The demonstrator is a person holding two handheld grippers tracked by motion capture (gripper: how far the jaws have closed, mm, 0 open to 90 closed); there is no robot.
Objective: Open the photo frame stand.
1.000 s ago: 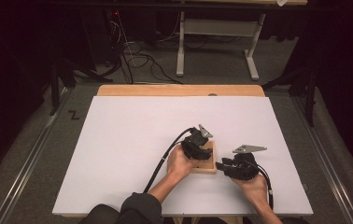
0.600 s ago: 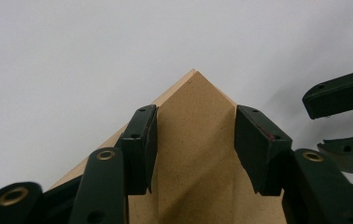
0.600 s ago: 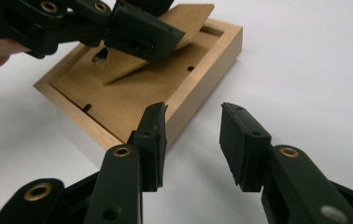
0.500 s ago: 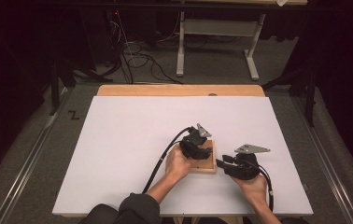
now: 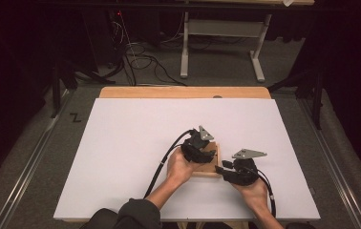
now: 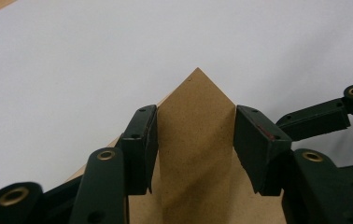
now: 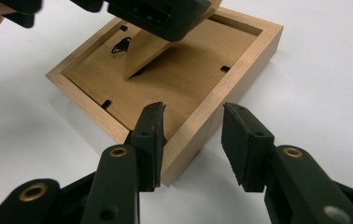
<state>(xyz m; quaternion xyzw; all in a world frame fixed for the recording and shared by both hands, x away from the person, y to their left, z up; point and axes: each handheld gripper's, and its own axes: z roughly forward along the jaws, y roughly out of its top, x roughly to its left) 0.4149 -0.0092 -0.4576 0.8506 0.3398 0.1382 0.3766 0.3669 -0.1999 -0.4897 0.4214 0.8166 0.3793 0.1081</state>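
High view: one wooden picture frame [image 5: 211,164] lies face down on the white table [image 5: 121,157], near its front edge, between two grippers. Left gripper [image 6: 195,135] has both pads against the edges of the frame's single brown stand flap [image 6: 195,121] — clamped on it. Right gripper [image 7: 191,137] straddles one corner of the frame, jaws apart — its pads are not pressing the wood. Four small slots mark the backing board [image 7: 184,79].

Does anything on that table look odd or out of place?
The wooden picture frame lies face down on the white table, and its brown stand flap sticks up from the backing, clamped in the left hand-held gripper. Nothing looks damaged.
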